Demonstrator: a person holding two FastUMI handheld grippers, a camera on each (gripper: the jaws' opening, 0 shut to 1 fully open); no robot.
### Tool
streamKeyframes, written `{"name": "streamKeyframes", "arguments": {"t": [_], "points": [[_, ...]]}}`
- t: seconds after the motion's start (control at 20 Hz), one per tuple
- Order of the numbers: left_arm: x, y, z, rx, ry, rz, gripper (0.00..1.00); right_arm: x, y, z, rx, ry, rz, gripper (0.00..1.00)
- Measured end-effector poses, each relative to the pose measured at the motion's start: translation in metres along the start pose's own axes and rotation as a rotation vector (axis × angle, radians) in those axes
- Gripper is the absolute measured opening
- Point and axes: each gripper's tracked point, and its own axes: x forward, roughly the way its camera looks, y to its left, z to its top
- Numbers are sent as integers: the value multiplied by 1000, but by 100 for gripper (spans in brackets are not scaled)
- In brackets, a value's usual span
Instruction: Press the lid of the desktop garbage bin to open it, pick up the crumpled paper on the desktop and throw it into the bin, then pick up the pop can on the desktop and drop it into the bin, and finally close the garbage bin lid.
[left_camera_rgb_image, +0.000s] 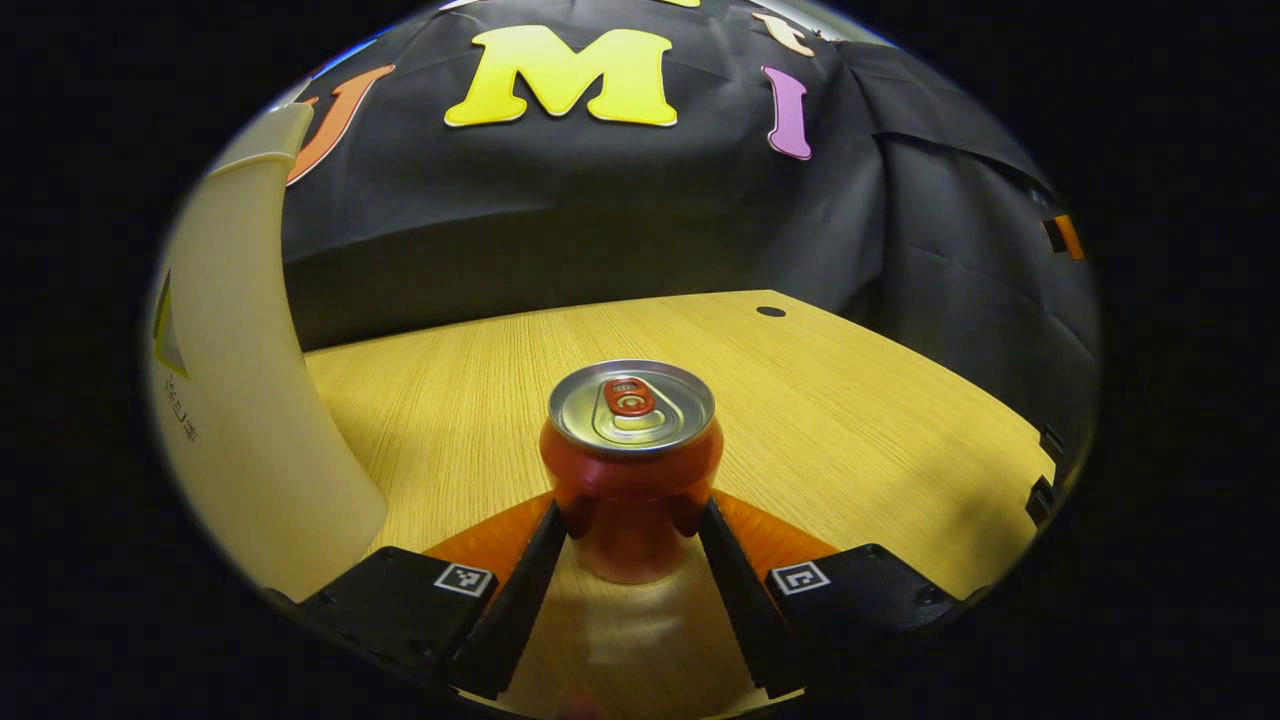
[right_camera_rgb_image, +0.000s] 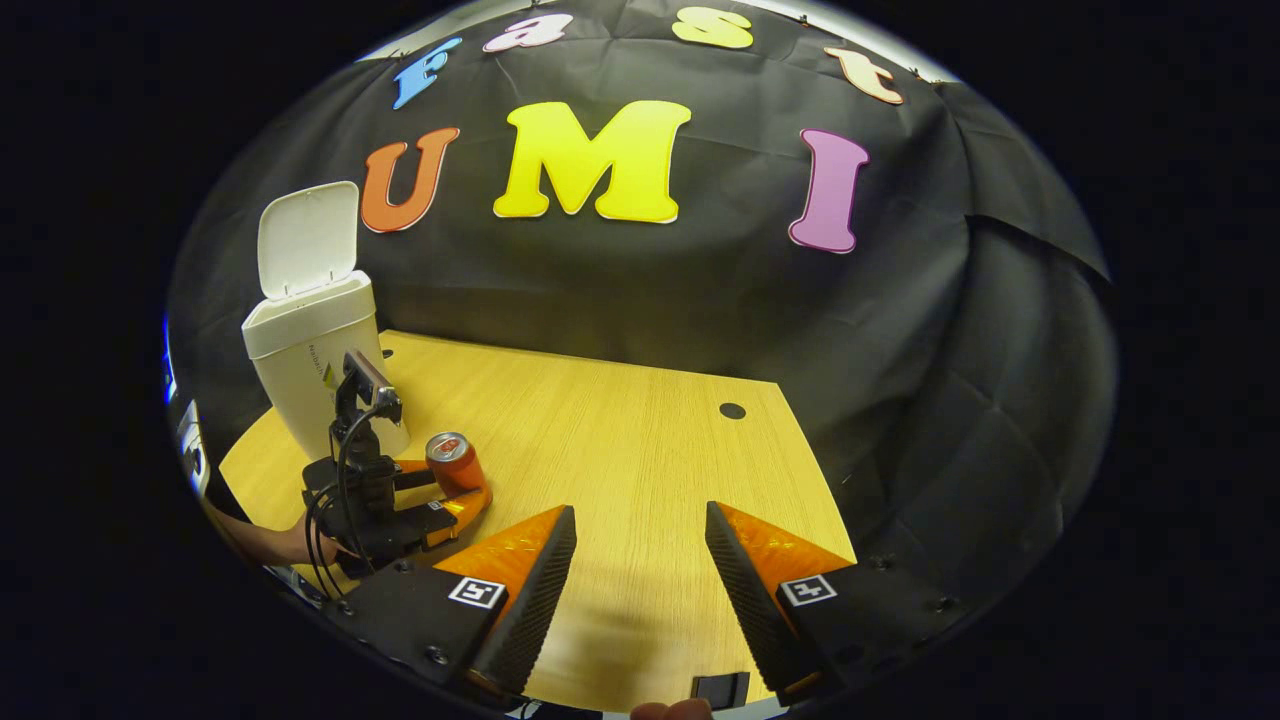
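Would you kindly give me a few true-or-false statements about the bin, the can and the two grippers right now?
1. The bin's lid stands open. True.
2. The pop can lies on its side. False: it stands upright on the table.
3. The left hand-held gripper has its fingers on either side of the can. True.
4. The right hand-held gripper holds crumpled paper. False: it is open, nothing between its fingers.
5. The bin stands right of the can in the right gripper view. False: left.

Black tongs (right_camera_rgb_image: 640, 585) bodies with square coded tags, screws, ribbed inner faces, looping cables
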Motion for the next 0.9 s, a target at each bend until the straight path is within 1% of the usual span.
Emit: {"name": "streamKeyframes", "arguments": {"t": [0.2,0.4,0.6,0.8,0.9], "points": [[-21,-4,24,12,-40,7,85,-5,1,9,12,-28,6,84],[-44,-5,70,16,-86,25,85,-10,-2,12,34,-61,3,84],[-81,-8,127,-2,-159,40,84,-19,-5,17,61,-92,2,84],[-111,2,178,15,-215,76,84,-29,1,34,90,-146,21,84],[-127,15,203,22,-248,117,84,-32,3,44,101,-179,32,84]]}}
